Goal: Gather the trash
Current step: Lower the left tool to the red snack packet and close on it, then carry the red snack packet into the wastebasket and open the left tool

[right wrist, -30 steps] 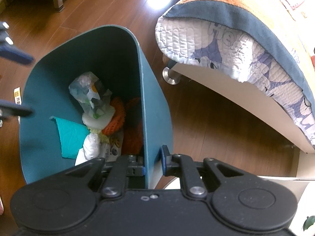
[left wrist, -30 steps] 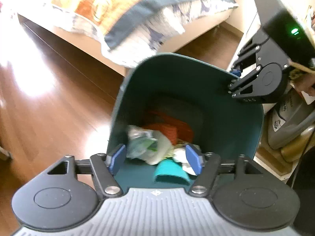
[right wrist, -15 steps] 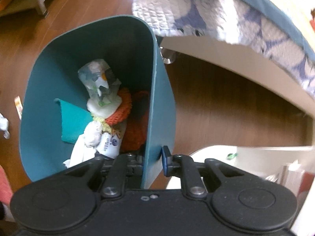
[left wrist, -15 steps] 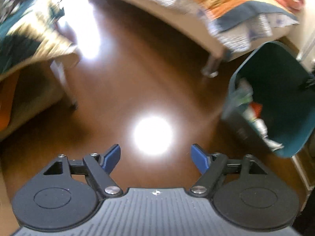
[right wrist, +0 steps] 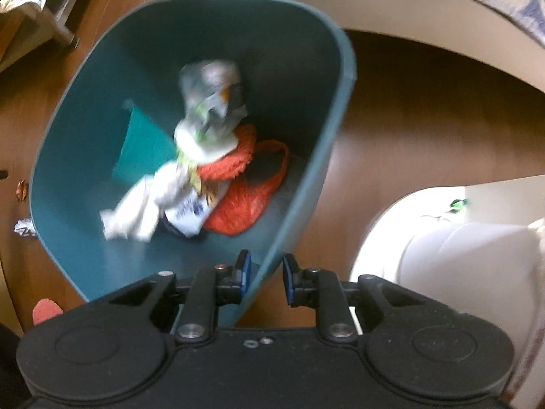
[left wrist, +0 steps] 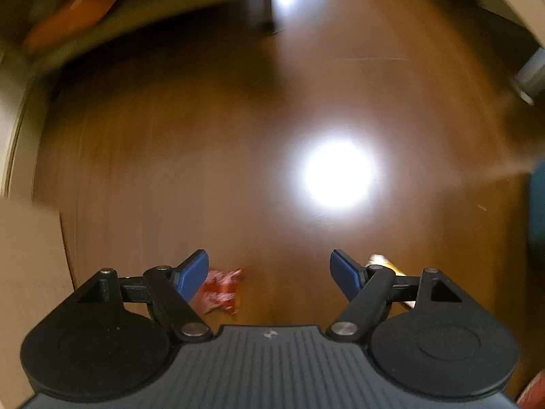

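A teal trash bin (right wrist: 85, 156) holds crumpled wrappers, white paper and an orange net bag (right wrist: 245, 194). My right gripper (right wrist: 265, 272) straddles the bin's near rim wall, its jaws a little parted around it, one pad inside and one outside. My left gripper (left wrist: 269, 272) is open and empty above the wooden floor. A crumpled red wrapper (left wrist: 221, 289) lies on the floor just beside its left fingertip (left wrist: 192, 271). A small pale and yellow scrap (left wrist: 381, 260) shows behind the right fingertip. The left wrist view is blurred.
On the floor left of the bin lie a crumpled silver wrapper (right wrist: 24, 226), a small brown scrap (right wrist: 22, 189) and a red piece (right wrist: 46, 308). A bed frame (right wrist: 442, 17) stands behind the bin. A white object (right wrist: 460, 255) is at right. Low furniture (left wrist: 85, 10) stands far left.
My left gripper swung away from the bin and down toward the floor, bringing the red wrapper into view. My right gripper's jaws have parted slightly around the bin rim, and the bin looks tilted.
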